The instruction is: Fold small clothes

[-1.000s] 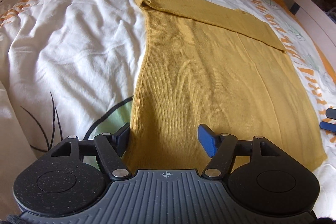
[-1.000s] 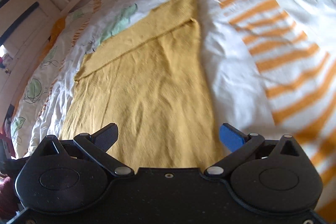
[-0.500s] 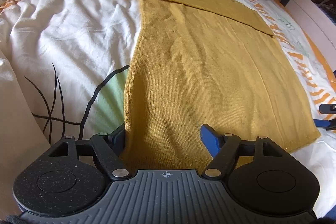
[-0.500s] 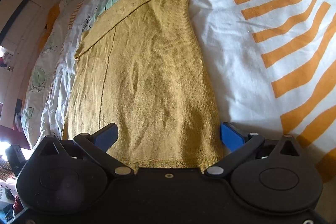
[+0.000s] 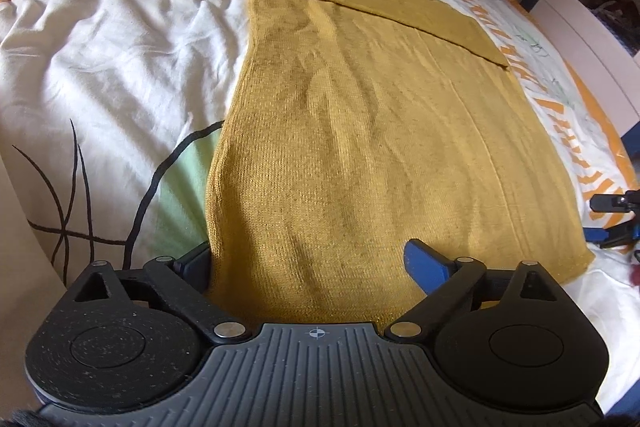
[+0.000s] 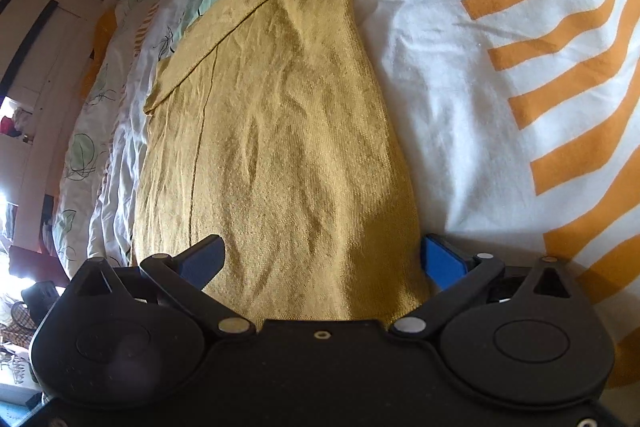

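The mustard knit garment (image 5: 360, 131) is spread flat on the bed (image 5: 120, 39), its long axis running away from both grippers. Its near hem is straddled at one corner by the left gripper (image 5: 308, 263), whose jaws have just been opening, and at the other by the right gripper (image 6: 324, 259). Both stand wide, nothing pinched.
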`<control>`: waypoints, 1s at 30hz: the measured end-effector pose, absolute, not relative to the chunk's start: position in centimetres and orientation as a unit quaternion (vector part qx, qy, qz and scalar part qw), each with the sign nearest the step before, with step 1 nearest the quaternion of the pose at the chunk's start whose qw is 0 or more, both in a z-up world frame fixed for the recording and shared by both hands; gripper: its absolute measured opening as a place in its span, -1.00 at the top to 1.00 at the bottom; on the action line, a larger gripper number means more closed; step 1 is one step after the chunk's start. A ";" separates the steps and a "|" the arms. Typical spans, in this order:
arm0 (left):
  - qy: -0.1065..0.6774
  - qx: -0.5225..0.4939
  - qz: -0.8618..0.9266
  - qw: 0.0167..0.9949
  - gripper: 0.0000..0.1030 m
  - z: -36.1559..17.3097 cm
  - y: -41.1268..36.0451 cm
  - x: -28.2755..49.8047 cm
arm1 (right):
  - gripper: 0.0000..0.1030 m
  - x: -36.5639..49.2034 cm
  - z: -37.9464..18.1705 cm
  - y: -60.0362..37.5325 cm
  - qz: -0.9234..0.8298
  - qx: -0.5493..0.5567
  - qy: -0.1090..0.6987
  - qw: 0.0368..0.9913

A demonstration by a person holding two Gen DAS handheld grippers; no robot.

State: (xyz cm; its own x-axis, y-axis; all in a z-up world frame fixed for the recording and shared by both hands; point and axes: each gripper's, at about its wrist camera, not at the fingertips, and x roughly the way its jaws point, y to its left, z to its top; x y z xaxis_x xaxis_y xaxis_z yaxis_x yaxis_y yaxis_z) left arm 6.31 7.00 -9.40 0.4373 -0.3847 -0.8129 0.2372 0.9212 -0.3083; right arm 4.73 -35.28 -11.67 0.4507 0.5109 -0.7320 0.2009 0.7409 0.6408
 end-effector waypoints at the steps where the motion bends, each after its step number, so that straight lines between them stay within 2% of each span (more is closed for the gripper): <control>1: 0.497 -0.072 -0.185 0.845 -0.86 -9.4 6.9 6.3 | -1.00 4.7 -11.7 -35.5 0.101 0.352 0.515 0.775; 6: 0.497 -0.077 -0.187 0.844 -0.86 -9.4 7.1 6.3 | -0.99 5.2 -11.4 -36.1 0.120 0.359 0.534 0.756; 11: 0.497 -0.083 -0.189 0.843 -0.86 -9.4 7.3 6.4 | -0.96 5.7 -10.2 -36.5 0.126 0.301 0.578 0.748; 15: 0.498 -0.087 -0.189 0.842 -0.85 -9.3 7.5 6.4 | -0.62 5.5 -10.1 -36.6 0.125 0.265 0.595 0.749; 17: 0.498 -0.091 -0.187 0.842 -0.82 -9.2 7.6 6.3 | -0.58 5.5 -10.3 -36.5 0.130 0.252 0.598 0.750; 20: 0.497 -0.093 -0.176 0.844 -0.60 -9.0 8.0 6.2 | -0.58 5.6 -10.4 -36.5 0.132 0.251 0.600 0.748; 22: 0.497 -0.096 -0.166 0.846 -0.33 -8.9 8.4 6.1 | -0.58 5.7 -10.5 -36.5 0.136 0.248 0.602 0.747; 26: 0.499 -0.112 -0.153 0.846 -0.08 -9.0 9.2 6.3 | -0.62 6.1 -10.5 -35.5 0.149 0.218 0.610 0.747; 28: 0.499 -0.110 -0.145 0.847 0.14 -8.9 9.2 6.2 | -0.59 6.3 -10.4 -35.0 0.154 0.203 0.614 0.747; 29: 0.498 -0.107 -0.140 0.849 0.23 -8.9 9.2 6.2 | -0.52 6.3 -10.4 -35.0 0.152 0.199 0.614 0.748; 30: 0.498 -0.107 -0.138 0.850 0.33 -8.9 9.3 6.1 | -0.16 6.2 -10.3 -35.0 0.145 0.195 0.614 0.751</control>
State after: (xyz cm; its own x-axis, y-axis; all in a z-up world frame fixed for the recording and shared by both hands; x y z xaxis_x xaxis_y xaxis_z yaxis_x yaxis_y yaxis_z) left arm 6.11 9.27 -8.86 0.4667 -0.3416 -0.8158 0.1283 0.9388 -0.3198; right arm 6.21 -35.00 -10.29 0.2030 0.4582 -0.8653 0.0216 0.8814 0.4718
